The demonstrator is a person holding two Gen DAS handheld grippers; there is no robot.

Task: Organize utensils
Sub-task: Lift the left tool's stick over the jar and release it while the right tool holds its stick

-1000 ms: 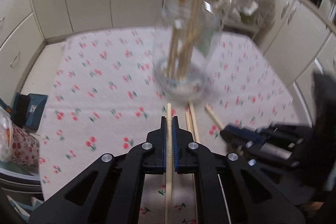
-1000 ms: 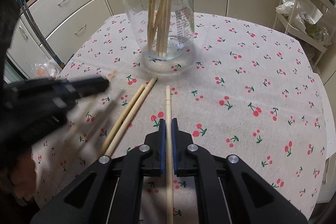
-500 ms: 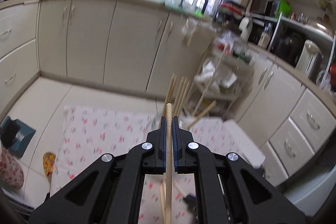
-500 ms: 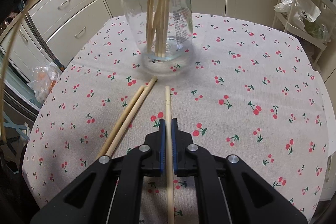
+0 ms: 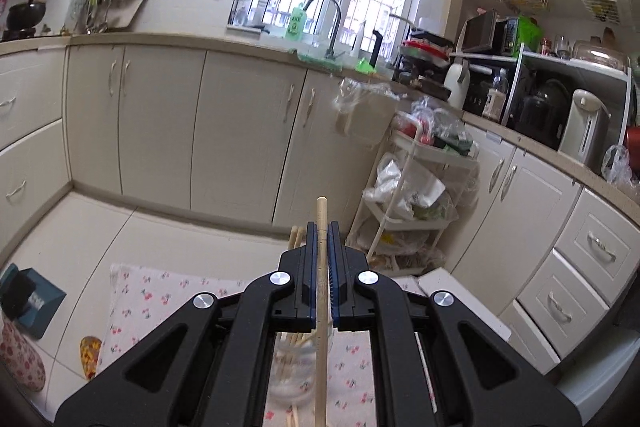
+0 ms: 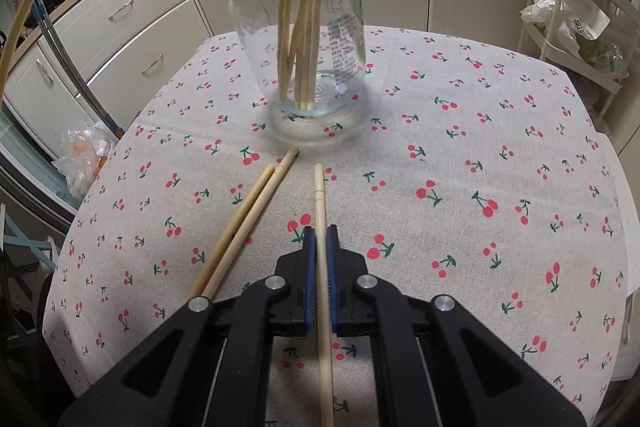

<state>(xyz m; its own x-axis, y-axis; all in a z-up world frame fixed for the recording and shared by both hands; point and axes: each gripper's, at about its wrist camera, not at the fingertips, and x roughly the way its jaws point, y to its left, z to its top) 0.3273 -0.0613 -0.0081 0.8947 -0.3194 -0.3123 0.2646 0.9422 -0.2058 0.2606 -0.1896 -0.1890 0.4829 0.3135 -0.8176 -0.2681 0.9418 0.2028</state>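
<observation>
My left gripper (image 5: pixel 321 231) is shut on a wooden chopstick (image 5: pixel 321 215) and held high above the table, its tip sticking out past the fingers. Below it the glass jar (image 5: pixel 294 367) with several chopsticks shows behind the fingers. In the right wrist view the same jar (image 6: pixel 300 39) stands upright on the cherry-print tablecloth (image 6: pixel 480 147). My right gripper (image 6: pixel 318 239) sits low over the cloth, shut on another chopstick (image 6: pixel 319 195) that points at the jar. Two loose chopsticks (image 6: pixel 248 223) lie side by side to its left. The left gripper's chopstick (image 6: pixel 24 11) curves along the upper left edge.
Cream kitchen cabinets (image 5: pixel 160 131) surround the table. A white trolley (image 5: pixel 416 195) full of bags stands beyond the table's far right corner. A plastic bag (image 6: pixel 82 155) with orange things lies off the left edge. On the floor sits a teal box (image 5: pixel 30 297).
My left gripper has risen with its chopstick and tilted up, so its view swung from the tabletop and jar to the kitchen counter. The right gripper and its chopstick have stayed still.
</observation>
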